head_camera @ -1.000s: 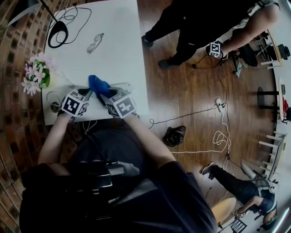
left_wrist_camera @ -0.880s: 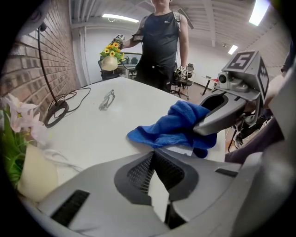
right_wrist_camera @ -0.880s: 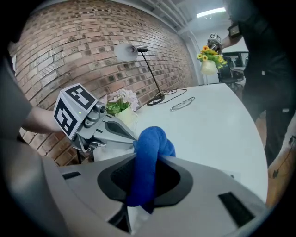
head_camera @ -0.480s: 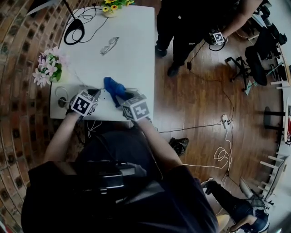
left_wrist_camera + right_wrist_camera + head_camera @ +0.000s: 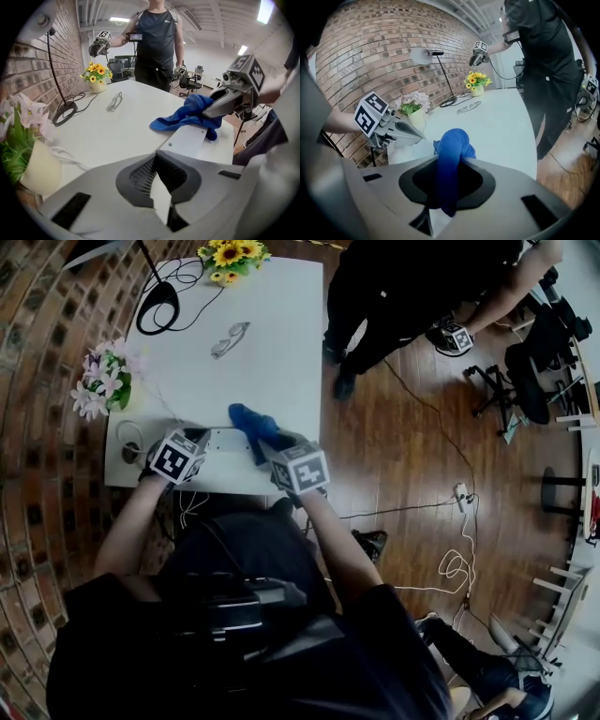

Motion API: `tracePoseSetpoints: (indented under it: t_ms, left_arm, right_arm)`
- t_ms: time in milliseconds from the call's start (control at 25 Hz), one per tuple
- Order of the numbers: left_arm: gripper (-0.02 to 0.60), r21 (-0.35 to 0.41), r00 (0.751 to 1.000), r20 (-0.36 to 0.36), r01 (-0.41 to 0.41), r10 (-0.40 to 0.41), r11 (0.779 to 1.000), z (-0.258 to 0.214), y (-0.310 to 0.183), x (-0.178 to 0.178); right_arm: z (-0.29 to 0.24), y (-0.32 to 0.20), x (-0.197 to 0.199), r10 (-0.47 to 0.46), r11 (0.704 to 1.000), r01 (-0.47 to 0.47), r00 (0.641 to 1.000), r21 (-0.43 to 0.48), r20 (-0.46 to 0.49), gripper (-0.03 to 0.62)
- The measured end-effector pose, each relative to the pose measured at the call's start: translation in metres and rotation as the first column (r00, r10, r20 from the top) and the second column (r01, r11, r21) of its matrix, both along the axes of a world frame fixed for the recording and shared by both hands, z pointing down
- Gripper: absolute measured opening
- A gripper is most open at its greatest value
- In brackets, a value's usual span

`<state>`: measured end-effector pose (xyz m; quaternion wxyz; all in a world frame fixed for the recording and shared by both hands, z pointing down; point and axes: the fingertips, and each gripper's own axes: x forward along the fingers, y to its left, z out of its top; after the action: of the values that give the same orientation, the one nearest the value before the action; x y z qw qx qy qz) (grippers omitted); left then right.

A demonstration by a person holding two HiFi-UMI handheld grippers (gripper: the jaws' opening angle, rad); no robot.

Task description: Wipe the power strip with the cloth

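left gripper (image 5: 157, 161) closed, at near end of power strip (image 5: 190, 140) | right gripper (image 5: 449, 164) clamps cloth (image 5: 452, 140), resting on far end

My head camera looked steeply down from above the near edge of the white table (image 5: 272, 324), taking in the left gripper (image 5: 202, 438) and the right gripper (image 5: 269, 443) close below. The left gripper view sat low behind its own jaws, facing the table's far end and the sunflowers (image 5: 95, 73). The right gripper view, equally close, faced far and left toward the brick wall (image 5: 370, 56). All three shared the tabletop and the blue cloth (image 5: 249, 420)
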<state>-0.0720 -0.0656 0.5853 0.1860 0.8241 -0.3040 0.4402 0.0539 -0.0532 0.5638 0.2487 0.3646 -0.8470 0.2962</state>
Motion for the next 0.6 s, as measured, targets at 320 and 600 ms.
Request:
tracePoseSetpoints:
  t_ms: [320,600]
  left_arm:
    - [0.009,-0.007,0.999,-0.024,-0.033,0.033,0.999,0.000,0.001,0.001]
    - [0.009,-0.007,0.997,-0.047,-0.053,0.052,0.999,0.000,0.003,0.003]
  right_arm:
    - [0.004,-0.003,0.028,0.100,0.995,-0.101,0.994,-0.002,-0.046,0.089]
    - [0.004,-0.004,0.038,0.140,0.990,-0.140,0.985,0.005,-0.097,0.089]
